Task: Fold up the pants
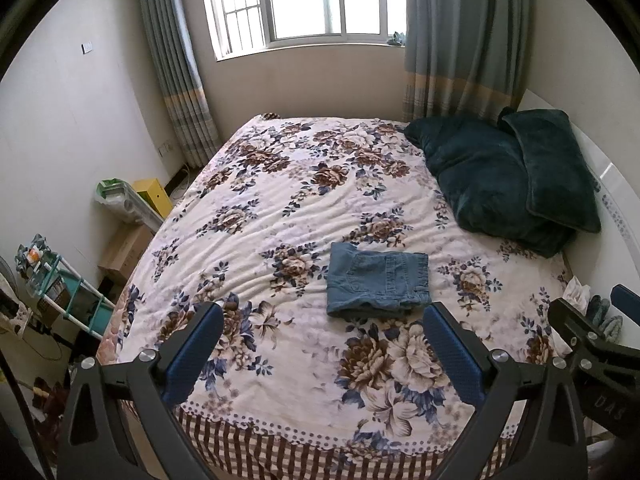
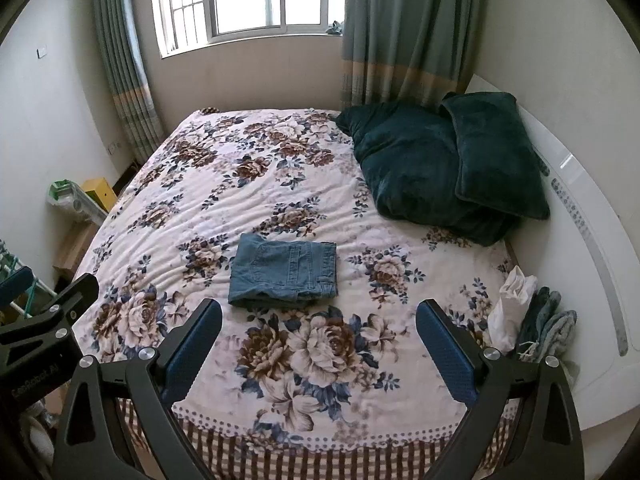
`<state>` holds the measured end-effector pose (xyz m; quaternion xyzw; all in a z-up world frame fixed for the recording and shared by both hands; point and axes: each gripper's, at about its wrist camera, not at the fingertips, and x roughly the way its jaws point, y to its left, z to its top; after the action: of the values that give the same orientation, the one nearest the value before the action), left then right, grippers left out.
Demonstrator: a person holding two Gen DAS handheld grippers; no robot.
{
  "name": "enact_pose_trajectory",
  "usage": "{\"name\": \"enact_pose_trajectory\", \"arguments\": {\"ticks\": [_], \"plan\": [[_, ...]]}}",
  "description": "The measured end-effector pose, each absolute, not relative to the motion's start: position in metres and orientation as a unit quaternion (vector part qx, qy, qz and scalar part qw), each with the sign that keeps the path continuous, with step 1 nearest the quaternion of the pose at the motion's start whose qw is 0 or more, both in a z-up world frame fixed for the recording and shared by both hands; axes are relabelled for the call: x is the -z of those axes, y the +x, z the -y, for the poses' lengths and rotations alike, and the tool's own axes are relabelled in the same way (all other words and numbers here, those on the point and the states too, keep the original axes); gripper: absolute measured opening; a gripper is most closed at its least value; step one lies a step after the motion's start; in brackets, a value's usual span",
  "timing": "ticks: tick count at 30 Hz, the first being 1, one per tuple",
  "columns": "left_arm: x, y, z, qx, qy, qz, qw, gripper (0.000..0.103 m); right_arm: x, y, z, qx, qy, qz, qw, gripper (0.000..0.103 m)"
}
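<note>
Already the pants [image 1: 378, 283] are seen as a compact denim rectangle lying flat on the bed [image 1: 280, 216], toward its near middle, with a back pocket and seam facing up, so the folding is judged to be essentially complete. Both sets of tongs are held back over the near edge of the bed, clear of the cloth: the left tongs [image 1: 323, 354] are spread wide with nothing between the blue pads, and the right tongs [image 2: 319, 350] are likewise spread wide and empty; in each wrist view the other tool is glimpsed at the frame's edge. If any finishing is wanted, it is best done lightly: the near edge, where the layers appear slightly loose and uneven, could be pressed flat or squared from above, and care should be taken that the soft stack is not dragged or its top layer peeled open. The floral bedspread is rippled and plush, so cloth is likely to catch on it and not slide cleanly. Dark teal pillows [image 2: 448, 168] are piled at the right by the white headboard [image 2: 580, 216], and a few small cloth items [image 2: 532, 316] lie near them. A curtained window [image 1: 308, 0] is seen beyond the bed, and boxes and a rack [image 1: 68, 292] are crowded along the left wall.
</note>
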<state>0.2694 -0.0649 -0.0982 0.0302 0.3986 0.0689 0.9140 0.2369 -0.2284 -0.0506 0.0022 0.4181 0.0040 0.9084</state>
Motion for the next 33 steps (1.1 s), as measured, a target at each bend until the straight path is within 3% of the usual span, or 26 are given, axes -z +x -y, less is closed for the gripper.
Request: {"name": "enact_pose_trajectory", "arguments": {"ticks": [33], "plan": [[0.094, 0.26, 0.066, -0.072, 0.028, -0.399, 0.914, 0.102, 0.05, 0.232, 0.236, -0.001, 0.006, -0.418, 0.908, 0.1]]}}
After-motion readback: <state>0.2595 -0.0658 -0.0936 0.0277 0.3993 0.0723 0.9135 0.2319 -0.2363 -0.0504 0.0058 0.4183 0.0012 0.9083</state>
